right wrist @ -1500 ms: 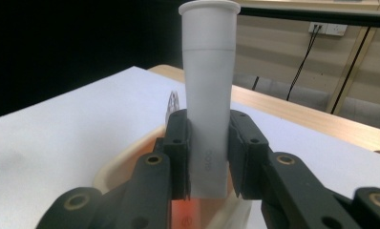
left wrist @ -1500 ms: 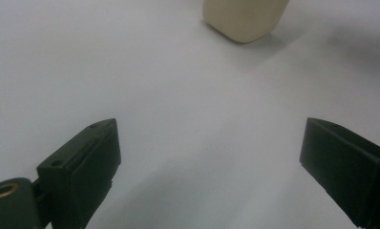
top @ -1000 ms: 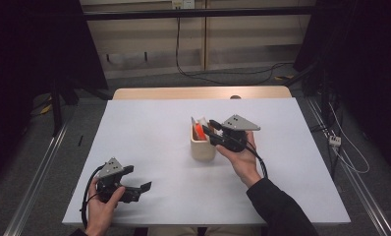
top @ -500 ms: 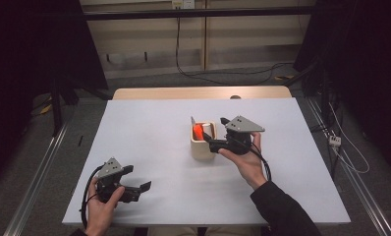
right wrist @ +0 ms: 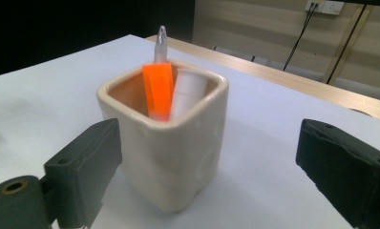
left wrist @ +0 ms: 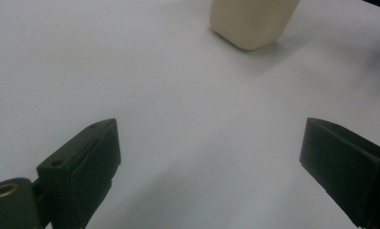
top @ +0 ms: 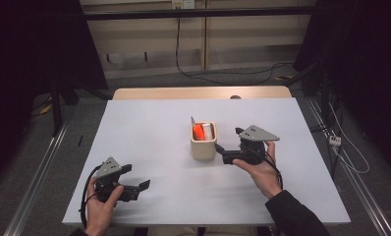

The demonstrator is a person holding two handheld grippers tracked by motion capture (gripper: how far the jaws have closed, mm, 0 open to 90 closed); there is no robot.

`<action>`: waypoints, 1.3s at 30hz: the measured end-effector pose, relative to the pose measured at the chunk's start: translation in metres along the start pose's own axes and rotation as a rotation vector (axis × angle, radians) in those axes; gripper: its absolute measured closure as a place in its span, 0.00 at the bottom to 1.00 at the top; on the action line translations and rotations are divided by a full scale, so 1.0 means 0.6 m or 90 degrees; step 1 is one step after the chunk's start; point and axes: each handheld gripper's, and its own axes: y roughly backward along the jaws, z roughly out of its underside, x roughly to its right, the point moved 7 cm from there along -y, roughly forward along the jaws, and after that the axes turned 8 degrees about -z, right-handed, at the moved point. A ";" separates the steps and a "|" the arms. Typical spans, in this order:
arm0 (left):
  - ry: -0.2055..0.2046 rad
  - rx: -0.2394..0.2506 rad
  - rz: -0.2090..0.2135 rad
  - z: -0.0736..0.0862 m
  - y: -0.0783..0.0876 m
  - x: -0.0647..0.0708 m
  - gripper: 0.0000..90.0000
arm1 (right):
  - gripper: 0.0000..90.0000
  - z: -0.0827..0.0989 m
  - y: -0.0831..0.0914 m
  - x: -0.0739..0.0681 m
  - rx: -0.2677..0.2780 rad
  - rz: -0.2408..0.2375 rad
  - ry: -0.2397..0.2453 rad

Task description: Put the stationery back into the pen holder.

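You are holding the right tool [top: 219, 153] just beside the cream cup [top: 203, 141], which is standing upright near the middle of the white desk [top: 149, 128]. Its jaws have just been opening and are now spread wide, with nothing pinched between them; in the right gripper view the cup [right wrist: 166, 138] is sitting just ahead of the left jaw, not touched by either pad. Inside the cup, an orange marker [right wrist: 158, 90] and a white tube [right wrist: 188, 93] are leaning side by side, with a thin silvery tip [right wrist: 161, 44] poking up behind them. You are keeping the left tool [top: 137, 189] low over the near left part of the desk, well apart from the cup, with its jaws spread and empty.
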 end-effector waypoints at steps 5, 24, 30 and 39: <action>0.001 0.002 -0.001 -0.001 0.001 0.001 0.07 | 0.08 0.013 0.015 0.004 -0.008 0.003 0.000; 0.011 0.013 -0.011 -0.003 0.004 -0.002 0.07 | 0.08 0.062 0.074 0.012 -0.029 0.036 0.002; 0.012 0.014 -0.012 -0.003 0.005 -0.002 0.07 | 0.08 0.085 0.094 0.019 -0.042 0.050 -0.005; 0.012 0.016 -0.016 -0.004 0.006 0.000 0.07 | 0.08 0.122 0.135 0.042 -0.062 0.092 -0.022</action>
